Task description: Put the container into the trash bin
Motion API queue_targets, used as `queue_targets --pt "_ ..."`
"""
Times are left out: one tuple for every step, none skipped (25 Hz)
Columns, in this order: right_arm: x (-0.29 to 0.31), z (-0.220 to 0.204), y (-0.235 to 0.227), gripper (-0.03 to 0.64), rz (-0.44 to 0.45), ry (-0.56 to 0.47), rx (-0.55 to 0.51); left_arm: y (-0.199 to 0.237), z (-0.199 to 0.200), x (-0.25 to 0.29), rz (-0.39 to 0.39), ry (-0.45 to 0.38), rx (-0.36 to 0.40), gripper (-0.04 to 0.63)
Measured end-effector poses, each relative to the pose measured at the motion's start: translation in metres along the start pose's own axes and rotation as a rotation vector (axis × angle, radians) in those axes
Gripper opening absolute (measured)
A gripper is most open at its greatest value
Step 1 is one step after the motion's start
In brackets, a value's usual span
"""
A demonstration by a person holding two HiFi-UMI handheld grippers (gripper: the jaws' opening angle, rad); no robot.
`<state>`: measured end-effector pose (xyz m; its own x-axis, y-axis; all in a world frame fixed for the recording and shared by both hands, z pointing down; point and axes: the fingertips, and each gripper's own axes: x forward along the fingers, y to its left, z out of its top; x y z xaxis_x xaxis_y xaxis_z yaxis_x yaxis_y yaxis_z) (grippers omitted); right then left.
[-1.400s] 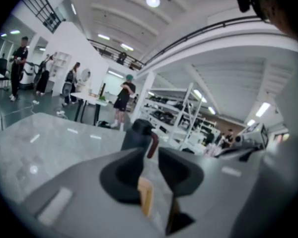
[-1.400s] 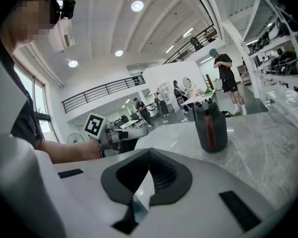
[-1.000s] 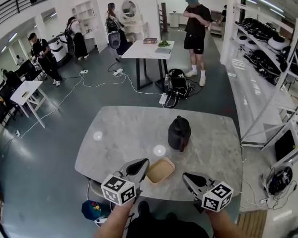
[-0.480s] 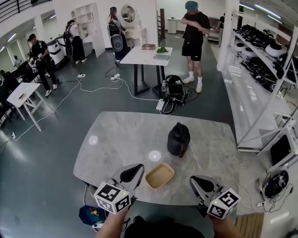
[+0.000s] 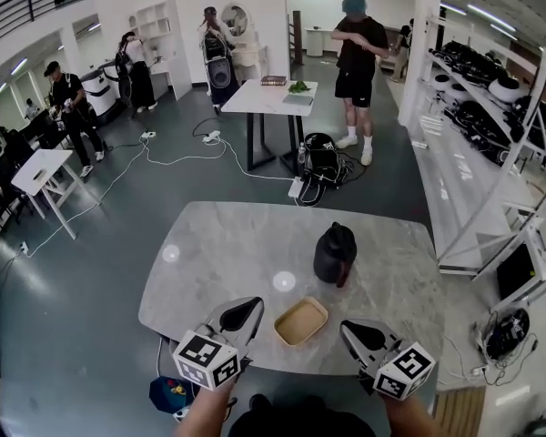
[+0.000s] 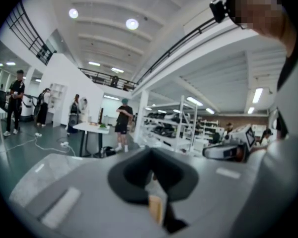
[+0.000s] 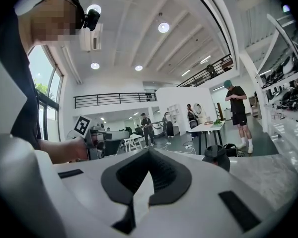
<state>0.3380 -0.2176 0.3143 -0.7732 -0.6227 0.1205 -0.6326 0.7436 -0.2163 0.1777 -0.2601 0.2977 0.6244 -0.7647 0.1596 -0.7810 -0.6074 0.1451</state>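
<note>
Currently the left gripper (image 5: 244,314) and right gripper (image 5: 358,333) are hovering with jaws closed, empty. The container (image 5: 300,321) is lying between them near the trash bin (image 5: 335,254). Approach is likely beginning; next, jaws need opening over the rim.

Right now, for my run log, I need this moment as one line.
left claw shut, empty; right claw shut, empty; container on table between claws; trash bin upright beyond it
</note>
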Motion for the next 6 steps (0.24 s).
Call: queue_targets --pt "0.001 0.002 -0.001 -0.009 0.0 -0.004 0.001 0.0 -0.001 0.0 -0.001 0.004 -0.004 0.009" --pt "0.002 0.002 -0.001 -0.009 -0.001 -0.007 0.004 0.0 -0.003 0.0 -0.003 0.008 -0.009 0.009" --pt "0.002 0.002 -0.001 -0.009 -0.002 -0.009 0.007 0.0 -0.005 0.0 -0.004 0.013 -0.015 0.009" --pt "0.003 0.002 -0.001 -0.009 -0.002 -0.01 0.011 0.001 -0.007 0.0 -0.005 0.018 -0.02 0.009" --pt "0.003 0.001 0.0 -0.009 -0.002 -0.01 0.015 0.001 -0.009 -0.001 -0.007 0.022 -0.025 0.008" --pt "0.004 -0.001 0.0 -0.009 -0.002 -0.01 0.019 0.001 -0.011 -0.001 -0.008 0.026 -0.029 0.009"
